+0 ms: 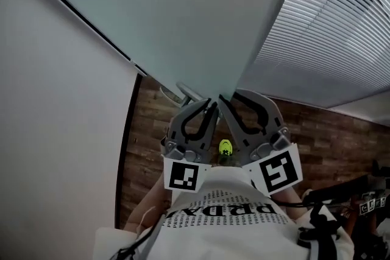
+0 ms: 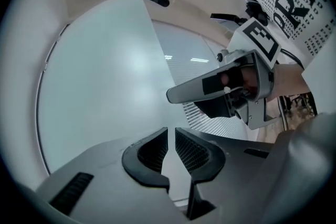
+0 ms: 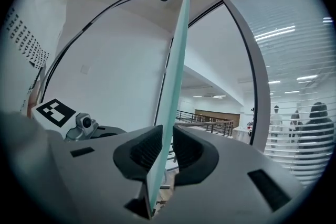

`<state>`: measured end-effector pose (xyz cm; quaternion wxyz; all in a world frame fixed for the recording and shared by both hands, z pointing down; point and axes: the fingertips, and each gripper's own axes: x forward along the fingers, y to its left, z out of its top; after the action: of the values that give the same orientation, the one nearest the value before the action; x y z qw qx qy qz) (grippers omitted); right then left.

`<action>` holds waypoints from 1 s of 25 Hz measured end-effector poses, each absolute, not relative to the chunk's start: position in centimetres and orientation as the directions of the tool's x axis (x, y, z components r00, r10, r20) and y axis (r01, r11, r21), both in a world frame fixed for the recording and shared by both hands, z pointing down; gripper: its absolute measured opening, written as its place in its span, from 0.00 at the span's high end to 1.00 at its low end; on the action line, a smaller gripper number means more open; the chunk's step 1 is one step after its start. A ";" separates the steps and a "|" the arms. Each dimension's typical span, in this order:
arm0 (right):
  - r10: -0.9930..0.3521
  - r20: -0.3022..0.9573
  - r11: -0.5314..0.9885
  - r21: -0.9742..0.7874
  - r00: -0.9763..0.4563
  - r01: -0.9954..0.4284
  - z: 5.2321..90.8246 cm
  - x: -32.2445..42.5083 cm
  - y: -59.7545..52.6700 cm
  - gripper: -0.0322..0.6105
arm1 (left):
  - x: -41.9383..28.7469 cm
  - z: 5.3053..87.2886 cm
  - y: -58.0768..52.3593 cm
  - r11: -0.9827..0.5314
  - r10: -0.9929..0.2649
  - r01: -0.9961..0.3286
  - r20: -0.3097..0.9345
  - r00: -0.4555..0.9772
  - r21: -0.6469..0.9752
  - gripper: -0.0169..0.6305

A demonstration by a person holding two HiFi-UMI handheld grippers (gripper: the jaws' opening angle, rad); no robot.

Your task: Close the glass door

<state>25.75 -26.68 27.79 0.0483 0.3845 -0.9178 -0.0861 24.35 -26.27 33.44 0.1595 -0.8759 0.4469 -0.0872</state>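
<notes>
The glass door (image 1: 170, 9) is a pale frosted pane that runs from the top of the head view down to both grippers. My right gripper (image 1: 223, 101) holds its free edge. In the right gripper view the pane's edge (image 3: 176, 60) fills the gap of that gripper (image 3: 167, 136), with a pad on each face. My left gripper (image 1: 211, 108) meets the same edge from the other side. In its own view the left gripper (image 2: 171, 136) shows a narrow gap, and the door (image 2: 100, 76) spreads to the left. Whether its pads press on the glass is unclear. One of the right gripper's fingers (image 2: 199, 86) reaches in from the right.
A white wall (image 1: 55, 131) stands at the left, with a dark strip along its foot by the wooden floor (image 1: 146, 149). Slatted blinds (image 1: 329, 27) fill the right. A small yellow-green thing (image 1: 225, 147) lies on the floor below the grippers. People (image 3: 315, 123) stand behind the blinds.
</notes>
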 end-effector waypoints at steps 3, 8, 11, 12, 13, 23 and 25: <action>-0.697 0.036 0.708 0.199 -0.716 -0.678 27.8 27.2 -27.2 0.87 | 25.9 33.7 -26.9 -0.531 -0.825 -0.768 0.015 0.564 -0.358 0.90; -0.714 0.031 0.693 0.175 -0.700 -0.699 27.6 28.8 -29.8 0.87 | 26.9 33.5 -29.6 -0.525 -0.830 -0.772 0.015 0.558 -0.360 0.97; -0.741 0.023 0.665 0.165 -0.671 -0.729 27.8 29.4 -31.5 0.87 | 27.0 33.8 -31.4 -0.540 -0.818 -0.757 0.018 0.575 -0.368 0.97; -0.751 0.022 0.653 0.163 -0.659 -0.739 27.9 29.7 -32.0 0.87 | 27.0 33.9 -31.8 -0.550 -0.812 -0.750 0.025 0.584 -0.368 0.97; -0.761 0.024 0.643 0.160 -0.648 -0.749 28.1 30.1 -32.5 0.87 | 27.2 34.1 -32.3 -0.561 -0.805 -0.743 0.032 0.592 -0.366 0.97; -0.830 0.018 0.554 0.154 -0.558 -0.818 28.4 34.4 -38.5 0.87 | 31.4 32.9 -38.1 -0.661 -0.724 -0.673 0.047 0.688 -0.333 0.97; -0.823 0.012 0.563 0.155 -0.568 -0.812 28.0 34.3 -38.2 0.87 | 31.6 32.3 -38.0 -0.664 -0.722 -0.673 0.044 0.691 -0.325 0.97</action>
<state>34.27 -38.19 28.03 0.0413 0.4629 -0.8830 -0.0663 31.60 -37.99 32.32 0.1430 -0.9082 0.3841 -0.0847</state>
